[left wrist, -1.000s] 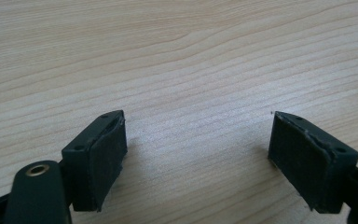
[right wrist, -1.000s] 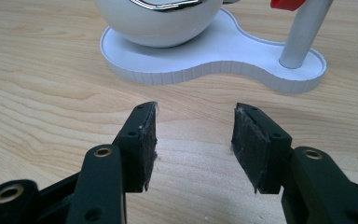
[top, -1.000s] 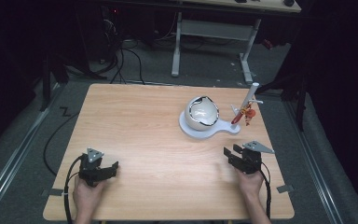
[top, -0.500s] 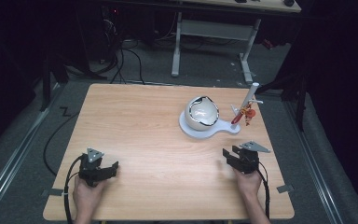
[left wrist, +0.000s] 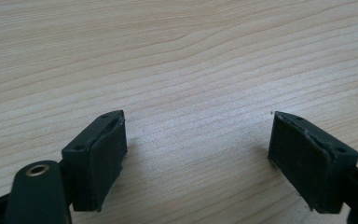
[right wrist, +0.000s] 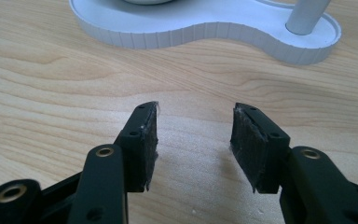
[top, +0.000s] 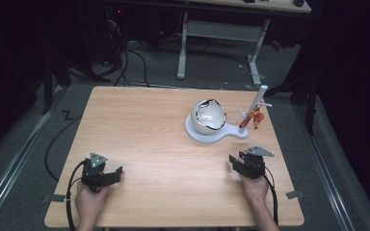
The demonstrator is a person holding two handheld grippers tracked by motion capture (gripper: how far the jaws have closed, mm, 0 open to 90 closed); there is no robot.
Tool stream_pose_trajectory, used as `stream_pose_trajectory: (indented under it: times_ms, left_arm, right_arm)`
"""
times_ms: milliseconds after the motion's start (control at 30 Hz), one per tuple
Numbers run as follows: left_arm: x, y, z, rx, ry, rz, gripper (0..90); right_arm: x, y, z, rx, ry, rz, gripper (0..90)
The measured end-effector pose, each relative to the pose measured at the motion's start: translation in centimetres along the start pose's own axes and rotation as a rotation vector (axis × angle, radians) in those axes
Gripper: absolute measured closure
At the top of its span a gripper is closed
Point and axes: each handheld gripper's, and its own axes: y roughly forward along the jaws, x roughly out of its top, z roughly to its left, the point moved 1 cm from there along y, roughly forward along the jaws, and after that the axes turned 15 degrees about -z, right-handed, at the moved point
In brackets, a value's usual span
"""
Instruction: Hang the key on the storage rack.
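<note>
I had both grippers resting released on the bench (top: 164, 144), fingers empty; next the right gripper (top: 243, 163) needed reaching to the white stand (top: 207, 136) beyond.

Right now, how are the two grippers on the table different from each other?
The left gripper has its jaws spread wider than the right gripper, whose jaws stand closer together. The right gripper points at the white stand close ahead, while the left gripper faces bare wooden table. The left gripper sits near the table's left front corner, the right gripper near the right front. Both are black, open, holding nothing, each in a hand.
</note>
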Motion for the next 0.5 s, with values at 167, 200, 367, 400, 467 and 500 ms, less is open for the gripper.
stream_pose_trajectory:
  times_ms: [167,200,367,400,467,500]
  left_arm:
    - [0.0,0.0,0.0,0.0,0.0,0.0,19.6]
    - [0.0,0.0,0.0,0.0,0.0,0.0,19.6]
    - [0.0,0.0,0.0,0.0,0.0,0.0,19.6]
    - [0.0,0.0,0.0,0.0,0.0,0.0,19.6]
    - [0.0,0.0,0.0,0.0,0.0,0.0,19.6]
    - [0.0,0.0,0.0,0.0,0.0,0.0,19.6]
  right_arm:
    - [-0.21,0.33,-0.04,-0.001,0.003,0.022,50.5]
    - [-0.23,0.37,-0.06,0.0,0.007,0.024,50.3]
    - [-0.26,0.47,-0.12,-0.001,0.02,0.039,49.6]
    - [-0.25,0.51,-0.13,-0.001,0.021,0.042,49.5]
    - [-0.25,0.58,-0.15,-0.003,0.019,0.049,49.1]
    - [-0.25,0.62,-0.11,-0.005,0.016,0.051,49.0]
